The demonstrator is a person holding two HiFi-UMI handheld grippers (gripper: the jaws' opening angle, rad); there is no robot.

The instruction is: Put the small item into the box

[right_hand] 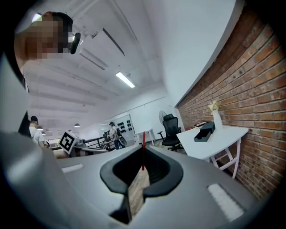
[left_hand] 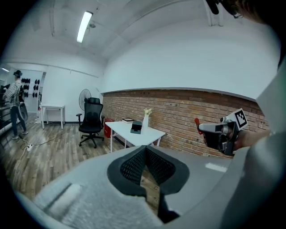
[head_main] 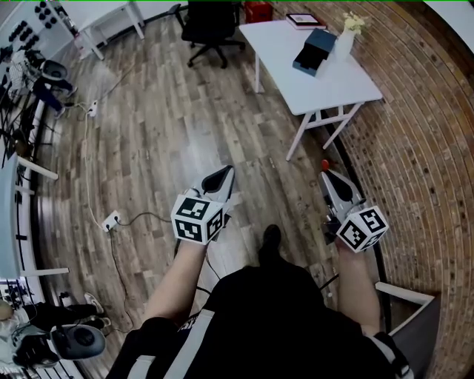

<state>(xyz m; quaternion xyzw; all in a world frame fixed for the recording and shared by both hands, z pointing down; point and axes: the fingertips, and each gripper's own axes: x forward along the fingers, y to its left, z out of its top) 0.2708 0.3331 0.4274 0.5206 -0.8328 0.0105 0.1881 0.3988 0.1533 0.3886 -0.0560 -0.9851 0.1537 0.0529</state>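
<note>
I stand on a wooden floor, well short of the white table (head_main: 326, 85) at the brick wall. On that table lies the dark blue box (head_main: 315, 50), open, beside a white vase (head_main: 345, 41); the box (right_hand: 204, 133) also shows in the right gripper view. My right gripper (head_main: 326, 175) is held at waist height, shut on a small thin red item (right_hand: 143, 156) that sticks out past its tips. The red item (head_main: 324, 164) shows at that gripper's tip in the head view too. My left gripper (head_main: 226, 172) is level with it to the left, shut and holding nothing.
A black office chair (head_main: 209, 26) stands left of the table, with a red bin (head_main: 258, 10) behind it. A power strip (head_main: 111, 220) and cables lie on the floor at my left. The brick wall (head_main: 415, 141) runs along my right. A framed item (head_main: 305, 20) lies at the table's far end.
</note>
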